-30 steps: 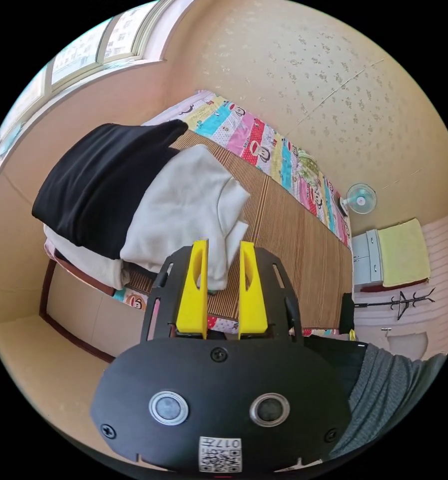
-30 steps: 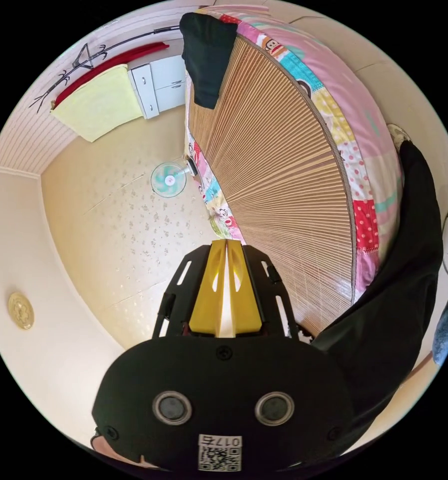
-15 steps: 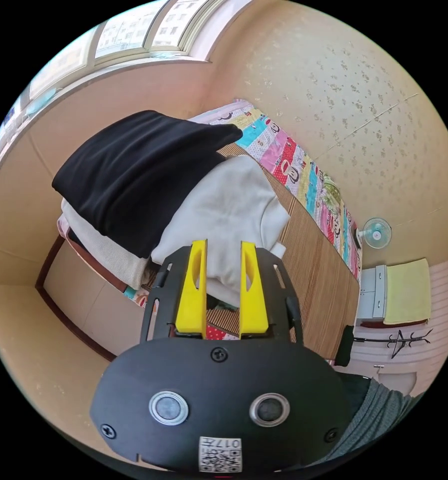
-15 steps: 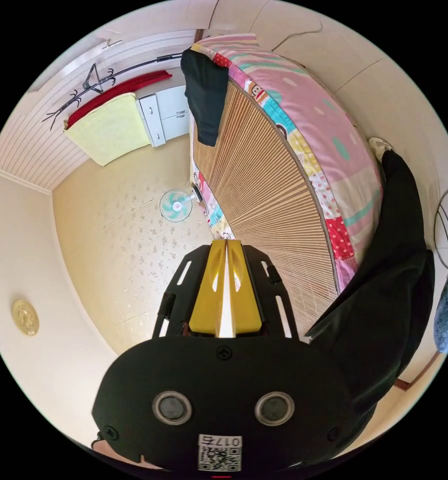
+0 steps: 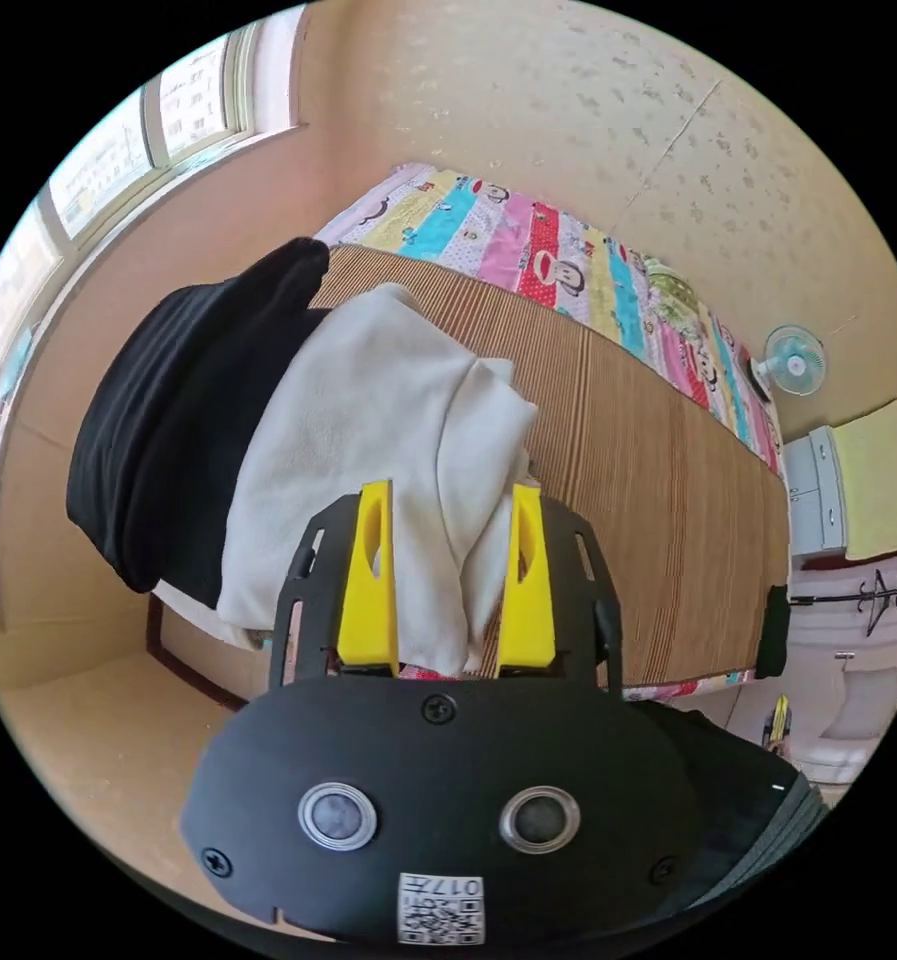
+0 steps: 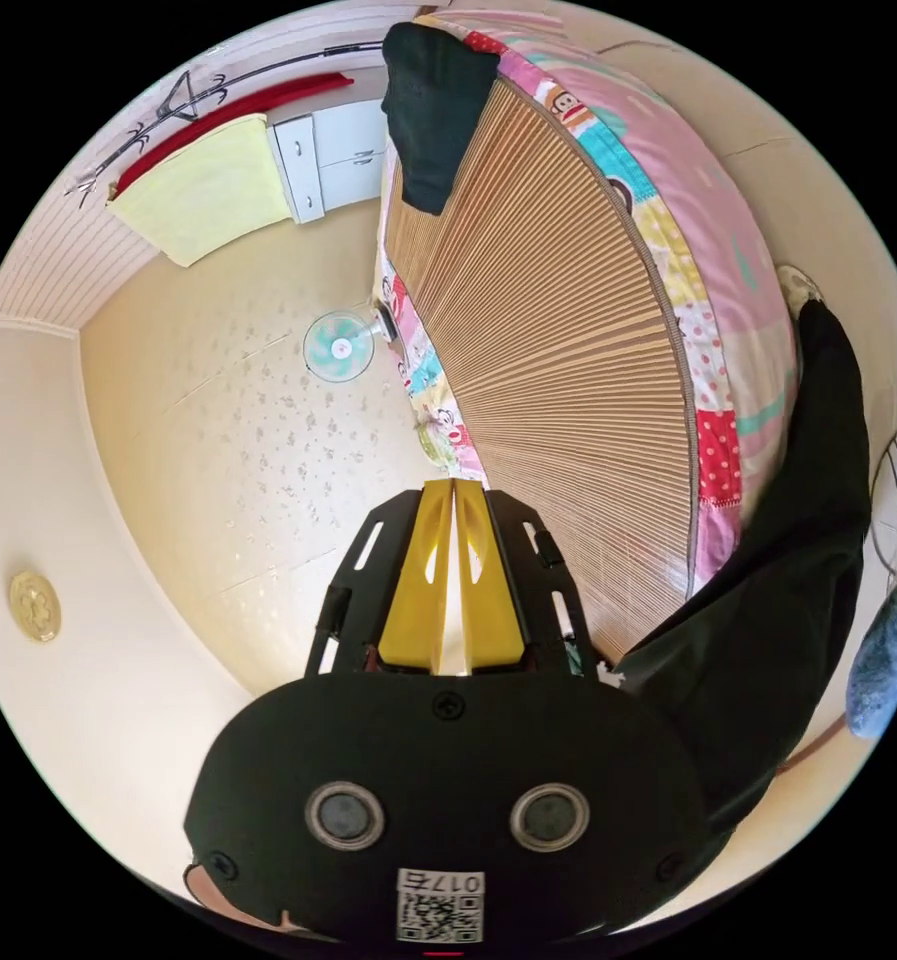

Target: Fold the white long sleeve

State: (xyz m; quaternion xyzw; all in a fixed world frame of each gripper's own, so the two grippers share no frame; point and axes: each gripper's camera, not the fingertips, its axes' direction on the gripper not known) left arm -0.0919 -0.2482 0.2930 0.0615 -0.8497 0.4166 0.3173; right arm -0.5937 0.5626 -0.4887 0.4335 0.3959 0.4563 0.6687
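In the left gripper view, the left gripper (image 5: 450, 500) has its two yellow, wedge-shaped plastic jaws spread wide apart, with nothing pressed between them. Their tips frame the near edge of the white long sleeve (image 5: 368, 440), a soft, fleecy garment lying in a loose heap with rounded folds; whether the tips touch the cloth cannot be told. The garment lies at one end of a ribbed brown bamboo mat (image 5: 648, 500), and one edge droops over the side of the bed. Just beside it, partly under its far edge, lies a smooth black garment (image 5: 168, 410), which hangs over the end of the bed. Past the mat runs a patchwork bedsheet (image 5: 558, 250) in bright striped panels with cartoon prints. Beyond it are a speckled cream floor (image 5: 568, 110), a small round fan (image 5: 794, 361), a white cabinet (image 5: 813, 490) and a window (image 5: 118, 150).

In the right gripper view, the right gripper (image 6: 454, 490) has its yellow jaws closed flat against each other, with only a thin bright slit between them and nothing held. Beyond them the fine parallel slats of the mat (image 6: 558, 350) fan out, bordered by the pink patchwork sheet (image 6: 718, 260). A dark cloth (image 6: 438, 110) lies at the mat's far end, and another black cloth (image 6: 788, 560) hangs near the gripper's body.
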